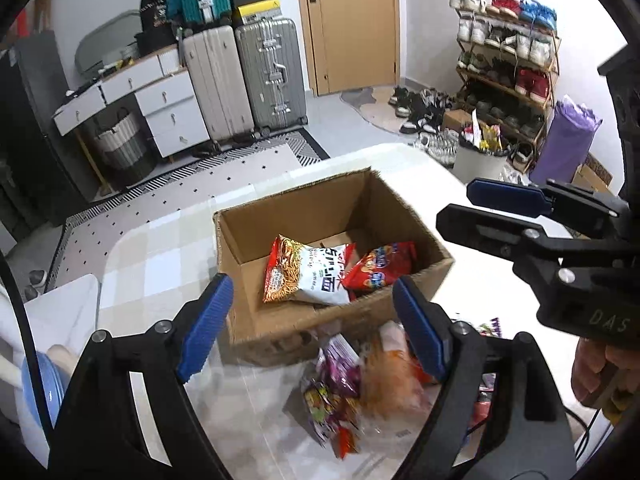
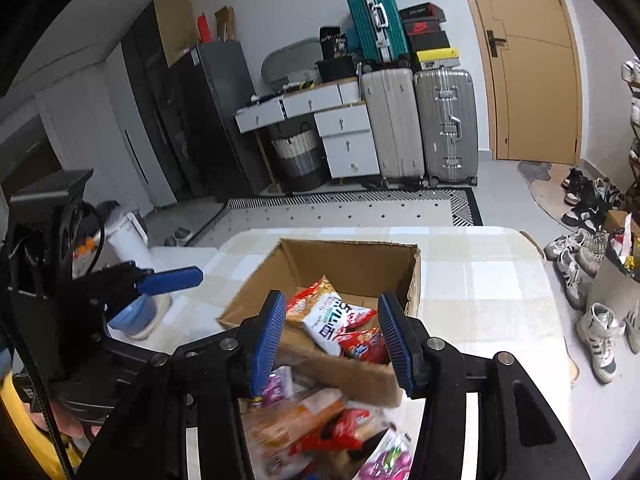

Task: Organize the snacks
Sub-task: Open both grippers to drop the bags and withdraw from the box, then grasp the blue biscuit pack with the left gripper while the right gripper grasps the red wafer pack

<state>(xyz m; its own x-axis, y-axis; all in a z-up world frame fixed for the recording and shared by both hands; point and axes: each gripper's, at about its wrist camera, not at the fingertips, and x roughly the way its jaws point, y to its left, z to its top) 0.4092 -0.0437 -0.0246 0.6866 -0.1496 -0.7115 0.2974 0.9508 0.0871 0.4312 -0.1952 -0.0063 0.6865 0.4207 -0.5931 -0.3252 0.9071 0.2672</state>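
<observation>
Bedroom w/ suitcases (image 2: 420, 120), shoe rack (image 1: 508, 80); checked table (image 2: 480, 280) in front. Cardboard box (image 1: 320, 216) on it holds noodle snack bag (image 1: 304, 276) & red chip bag (image 1: 380, 266); print too small to read. Loose snack pile (image 1: 344, 388) just beside box, blurred, partly cut off. Left gripper (image 1: 312, 328) & right gripper (image 2: 332, 340): fingers apart, holding nothing. "DAS" on right gripper body.

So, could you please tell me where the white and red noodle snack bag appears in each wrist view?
Left wrist view: the noodle snack bag lies inside the cardboard box, centre of the picture, between the open left tongs.
Right wrist view: the same bag lies in the box, just below centre, between the open right tongs.
Shared landmark: the silver suitcase beside the door.
</observation>
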